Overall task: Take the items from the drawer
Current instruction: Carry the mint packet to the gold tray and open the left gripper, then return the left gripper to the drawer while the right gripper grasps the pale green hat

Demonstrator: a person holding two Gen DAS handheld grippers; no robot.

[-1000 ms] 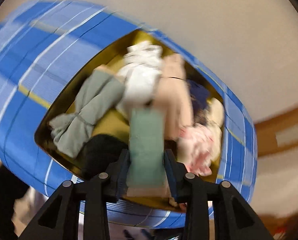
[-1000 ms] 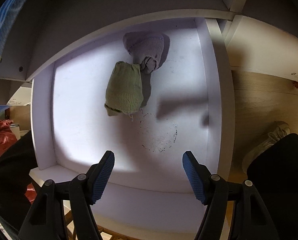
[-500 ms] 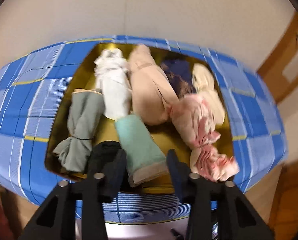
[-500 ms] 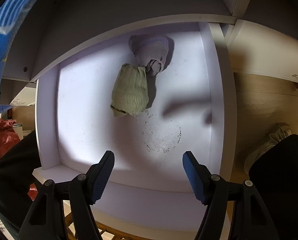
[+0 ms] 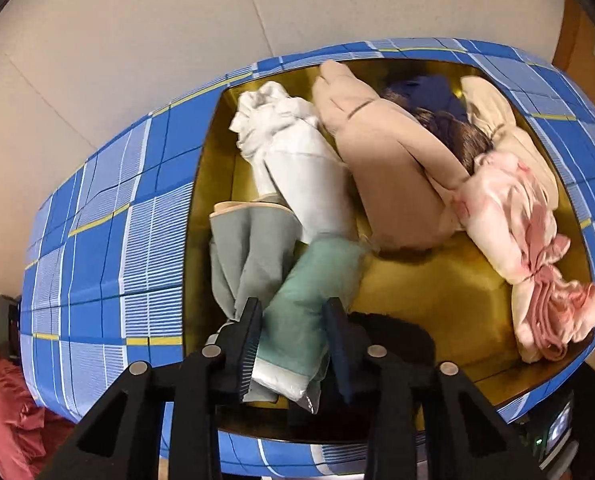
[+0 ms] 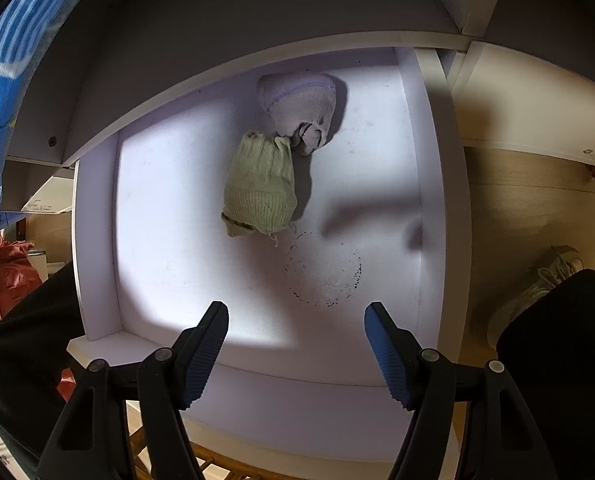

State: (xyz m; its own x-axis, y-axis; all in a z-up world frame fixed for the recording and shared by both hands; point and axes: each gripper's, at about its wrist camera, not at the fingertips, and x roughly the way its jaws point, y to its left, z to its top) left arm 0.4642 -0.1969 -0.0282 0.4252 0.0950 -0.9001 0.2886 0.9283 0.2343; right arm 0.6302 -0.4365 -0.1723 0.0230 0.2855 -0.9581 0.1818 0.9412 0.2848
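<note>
My left gripper (image 5: pixel 292 308) points down into a blue plaid fabric bin (image 5: pixel 137 240) with a yellow lining. Its jaws are closing, and both pads press on a mint-green cloth roll (image 5: pixel 317 276) whose far end lies among the other rolls. In the right wrist view, my right gripper (image 6: pixel 295 310) hangs open and empty over a white drawer (image 6: pixel 97 240). A green sock bundle (image 6: pixel 261 192) and a pale lilac sock bundle (image 6: pixel 297 108) lie touching each other at the drawer's back, well ahead of the fingers.
The bin also holds grey (image 5: pixel 249 252), white (image 5: pixel 297 160), beige (image 5: pixel 385 168), pink (image 5: pixel 529 248) and black (image 5: pixel 393 336) cloth rolls. A shelf board (image 6: pixel 217 40) overhangs the drawer's back. A person's shoe (image 6: pixel 537 284) stands on the wooden floor at the right.
The left wrist has rolled, so the bin now sits turned in its view. The mint-green roll stays between the fingers, which have narrowed onto it. The right gripper has not moved.
</note>
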